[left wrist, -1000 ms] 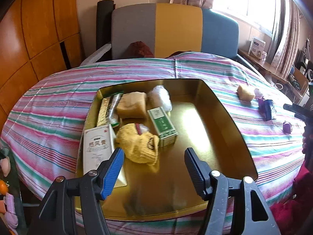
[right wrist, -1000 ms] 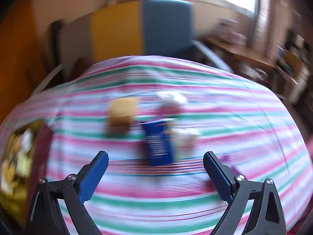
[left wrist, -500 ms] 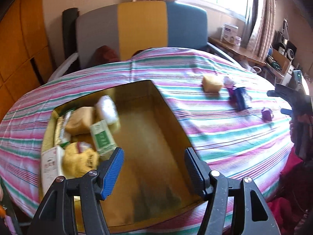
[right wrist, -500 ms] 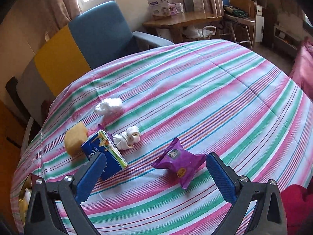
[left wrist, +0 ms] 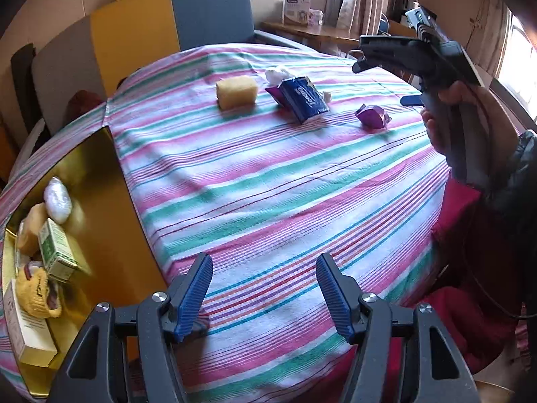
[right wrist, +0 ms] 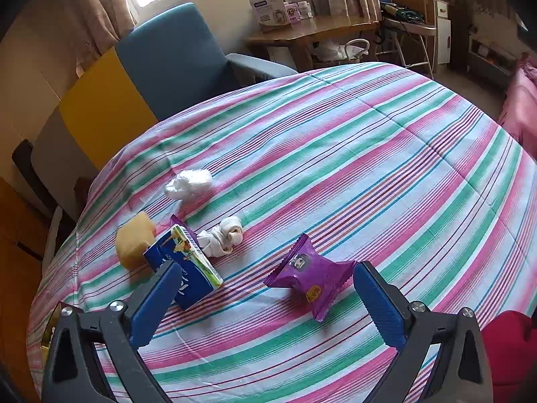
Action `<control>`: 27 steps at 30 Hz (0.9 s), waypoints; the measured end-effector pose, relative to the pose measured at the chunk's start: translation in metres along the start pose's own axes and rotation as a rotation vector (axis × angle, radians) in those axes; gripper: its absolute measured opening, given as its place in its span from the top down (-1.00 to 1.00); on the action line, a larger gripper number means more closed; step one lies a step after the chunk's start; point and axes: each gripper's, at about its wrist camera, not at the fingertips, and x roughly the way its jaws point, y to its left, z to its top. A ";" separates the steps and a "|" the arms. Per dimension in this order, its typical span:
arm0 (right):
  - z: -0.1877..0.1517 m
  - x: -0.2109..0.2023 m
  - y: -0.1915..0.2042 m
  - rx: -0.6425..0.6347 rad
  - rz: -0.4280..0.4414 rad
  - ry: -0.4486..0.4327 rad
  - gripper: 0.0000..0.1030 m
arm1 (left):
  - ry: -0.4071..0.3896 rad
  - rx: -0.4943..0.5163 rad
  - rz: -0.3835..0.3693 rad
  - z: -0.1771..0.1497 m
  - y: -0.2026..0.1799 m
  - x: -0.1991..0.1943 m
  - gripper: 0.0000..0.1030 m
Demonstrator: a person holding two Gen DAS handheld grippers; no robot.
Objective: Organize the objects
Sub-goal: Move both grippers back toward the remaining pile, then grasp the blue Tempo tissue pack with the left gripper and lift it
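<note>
Lying at the left edge of the striped bench [left wrist: 268, 184] — gold tray [left wrist: 100, 201], holding a white bundle [left wrist: 57, 199], a green box [left wrist: 55, 250], a yellow knitted item [left wrist: 35, 290] and a long cream box [left wrist: 23, 329]. Left tool [left wrist: 263, 290]: released, nothing between its blue pads, hovering above the near edge just right of the tray. Toward the far edge — yellow sponge [left wrist: 236, 91], then blue tissue pack [left wrist: 302, 99] touching a knotted white cloth [right wrist: 221, 236], with a crumpled white wad [right wrist: 188, 184] behind. Purple snack packet [right wrist: 310, 275] lies alone nearer the right edge. Right tool [right wrist: 265, 297]: jaws just opened to full width, released, poised over that packet without touching it; a hand [left wrist: 470, 127] grips its handle.
</note>
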 end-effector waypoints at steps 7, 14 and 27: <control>0.004 -0.004 -0.007 0.042 0.006 -0.020 -1.00 | 0.017 -0.029 -0.021 0.010 0.002 0.011 -0.26; 0.009 -0.010 -0.032 0.191 0.040 -0.049 -0.99 | 0.020 -0.036 -0.053 0.036 -0.006 0.024 -0.26; 0.010 -0.009 -0.046 0.306 0.127 -0.027 -0.99 | 0.012 -0.138 -0.110 0.125 -0.015 0.083 -0.49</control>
